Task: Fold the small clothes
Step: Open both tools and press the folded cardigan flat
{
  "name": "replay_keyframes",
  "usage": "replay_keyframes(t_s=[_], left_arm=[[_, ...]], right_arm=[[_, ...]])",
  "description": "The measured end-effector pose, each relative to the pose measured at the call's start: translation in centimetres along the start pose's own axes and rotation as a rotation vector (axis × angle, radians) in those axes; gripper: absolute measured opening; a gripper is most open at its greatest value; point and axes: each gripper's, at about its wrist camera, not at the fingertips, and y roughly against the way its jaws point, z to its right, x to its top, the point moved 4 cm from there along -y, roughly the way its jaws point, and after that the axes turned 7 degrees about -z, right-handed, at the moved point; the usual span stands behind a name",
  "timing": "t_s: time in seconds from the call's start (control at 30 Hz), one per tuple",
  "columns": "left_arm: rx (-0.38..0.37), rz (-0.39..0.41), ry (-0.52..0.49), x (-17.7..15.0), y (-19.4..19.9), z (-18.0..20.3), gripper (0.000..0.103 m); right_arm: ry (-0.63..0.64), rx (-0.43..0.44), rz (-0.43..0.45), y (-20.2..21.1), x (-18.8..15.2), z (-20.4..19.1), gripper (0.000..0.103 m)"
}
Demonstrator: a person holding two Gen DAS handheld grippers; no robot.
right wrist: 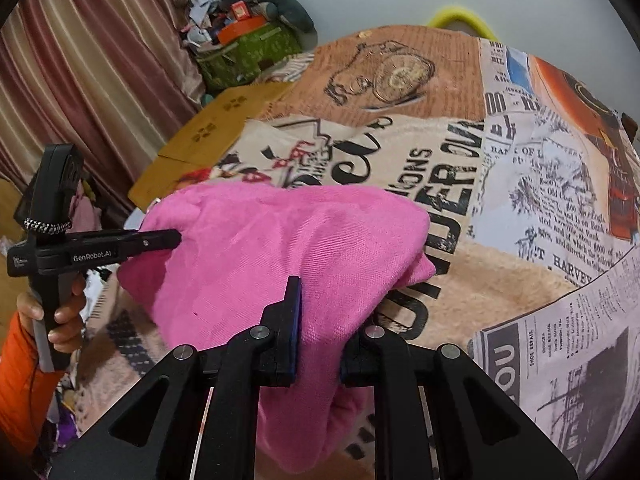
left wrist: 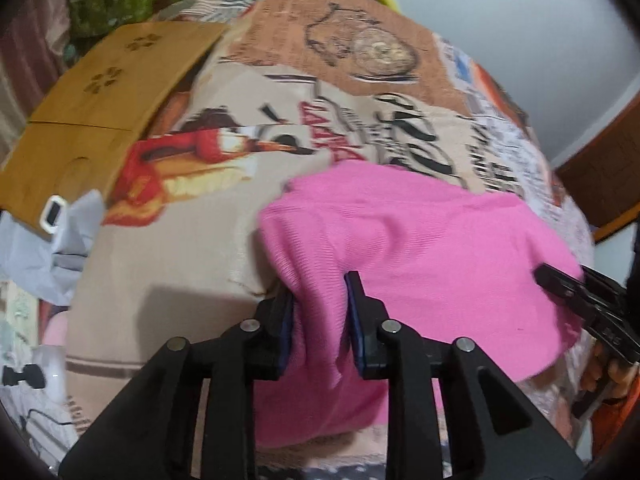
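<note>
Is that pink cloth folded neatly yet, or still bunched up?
Bunched up: the pink cloth hangs in loose folds, pinched by the left hand-held gripper and right hand-held gripper.

The left gripper [left wrist: 320, 312] and right gripper [right wrist: 320, 320] are both clamped on the cloth [left wrist: 420, 232], side by side. The left hand [right wrist: 60, 316], orange-sleeved, wraps its gripper's handle.
</note>
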Motion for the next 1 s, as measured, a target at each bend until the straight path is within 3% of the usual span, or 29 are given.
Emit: replay_keyframes(t_s=[0.07,0.3,0.43,0.57,0.73,0.87,1.0], left_arm=[[0.057,0.022,0.002,0.0,0.5,-0.6,0.024],[0.131,0.103,-0.037,-0.6,4.2,-1.0,0.027],[0.137,0.153,-0.109,-1.2,6.4,1.0,0.041],[0.100,0.179,-0.172,-1.7,7.2,3.6,0.057],[0.073,0.147,-0.188,-1.9,5.4,5.8,0.066],[0.072,0.071,-0.184,-2.5,2.4,6.2,0.066],[0.120,0.003,-0.177,-4.0,-0.3,5.5,0.067]], right_arm=[[0.000,-0.016,-0.014,0.0,-0.2,0.1,0.017],[0.011,-0.107,0.023,2.6,-0.6,0.2,0.033],[0.060,-0.114,0.097,4.9,-0.1,-1.3,0.039],[0.102,-0.077,0.118,5.2,0.5,-3.4,0.043],[0.160,-0.074,0.069,2.4,0.2,-5.1,0.054],[0.179,-0.071,-0.022,-0.3,-1.2,-5.1,0.054],[0.183,-0.065,-0.068,-1.3,-2.3,-4.4,0.054]])
